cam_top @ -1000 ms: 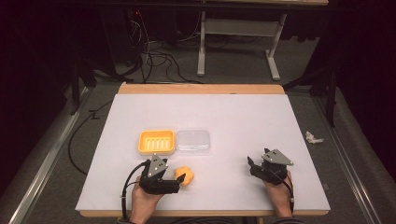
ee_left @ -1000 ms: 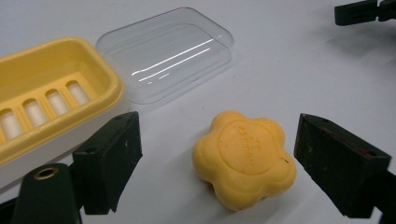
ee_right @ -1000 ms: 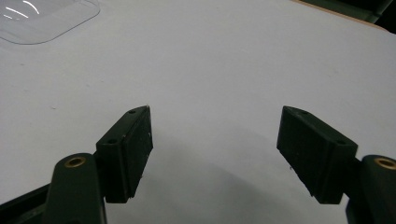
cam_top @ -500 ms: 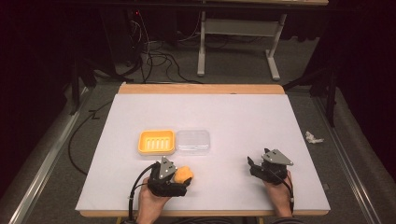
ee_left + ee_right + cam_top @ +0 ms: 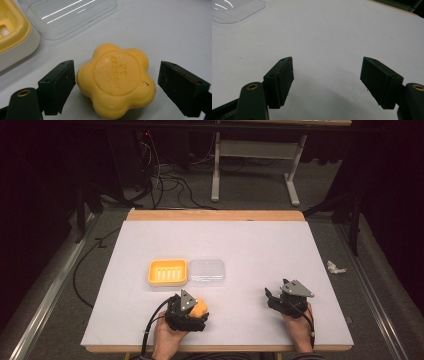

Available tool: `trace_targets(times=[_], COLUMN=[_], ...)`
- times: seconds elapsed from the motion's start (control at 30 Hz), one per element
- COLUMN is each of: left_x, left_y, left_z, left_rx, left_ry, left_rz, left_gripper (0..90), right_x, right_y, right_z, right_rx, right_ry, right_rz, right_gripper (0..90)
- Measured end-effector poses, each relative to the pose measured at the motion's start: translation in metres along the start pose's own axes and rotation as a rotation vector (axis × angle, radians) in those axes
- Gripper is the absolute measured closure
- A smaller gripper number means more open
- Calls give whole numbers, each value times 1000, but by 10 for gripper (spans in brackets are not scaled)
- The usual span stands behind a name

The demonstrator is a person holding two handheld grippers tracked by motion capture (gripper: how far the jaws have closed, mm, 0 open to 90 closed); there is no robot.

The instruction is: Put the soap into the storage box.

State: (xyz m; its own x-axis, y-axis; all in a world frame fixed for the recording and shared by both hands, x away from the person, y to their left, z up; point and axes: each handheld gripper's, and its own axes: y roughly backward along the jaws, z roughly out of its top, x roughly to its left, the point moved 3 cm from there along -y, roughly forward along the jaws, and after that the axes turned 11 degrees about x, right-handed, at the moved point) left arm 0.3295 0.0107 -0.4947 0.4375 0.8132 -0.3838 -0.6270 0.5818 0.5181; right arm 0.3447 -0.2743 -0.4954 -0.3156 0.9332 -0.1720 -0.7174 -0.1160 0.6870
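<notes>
A yellow flower-shaped soap bar lies flat on the white table, stamped lettering on top. My left gripper is open, with one jaw on each side of the soap; the left jaw is almost against it and the right jaw stands clear. In the high view the soap peeks out beside the left gripper near the front edge. My right gripper rests at the front right, open, with bare table between its jaws.
A yellow soap dish on a white base and a clear plastic lid lie side by side just beyond the soap. The dish and lid are close ahead of the left jaws. A crumpled paper scrap lies off the table's right edge.
My left gripper has shifted right and now straddles the soap, which earlier lay just off its right side. The right gripper has stayed put.
</notes>
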Motion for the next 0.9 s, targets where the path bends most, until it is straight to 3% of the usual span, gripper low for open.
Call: trace_targets(times=[0.2,0.43,0.6,0.9], left_x=[1,2,3,3], left_y=[-5,-10,-9,-8], left_z=[-1,-4,-4,-4], left_rx=[-2,10,14,23], left_ry=[9,-7,13,1], left_rz=[28,60,44,35], left_gripper=[166,217,250,272], right_x=[0,0,0,0], right_y=[0,0,0,0], right_z=[0,0,0,0], right_rx=[1,-1,-1,0], right_ry=[3,3,2,1], right_rz=[2,3,3,0], right_gripper=[272,272,272,272])
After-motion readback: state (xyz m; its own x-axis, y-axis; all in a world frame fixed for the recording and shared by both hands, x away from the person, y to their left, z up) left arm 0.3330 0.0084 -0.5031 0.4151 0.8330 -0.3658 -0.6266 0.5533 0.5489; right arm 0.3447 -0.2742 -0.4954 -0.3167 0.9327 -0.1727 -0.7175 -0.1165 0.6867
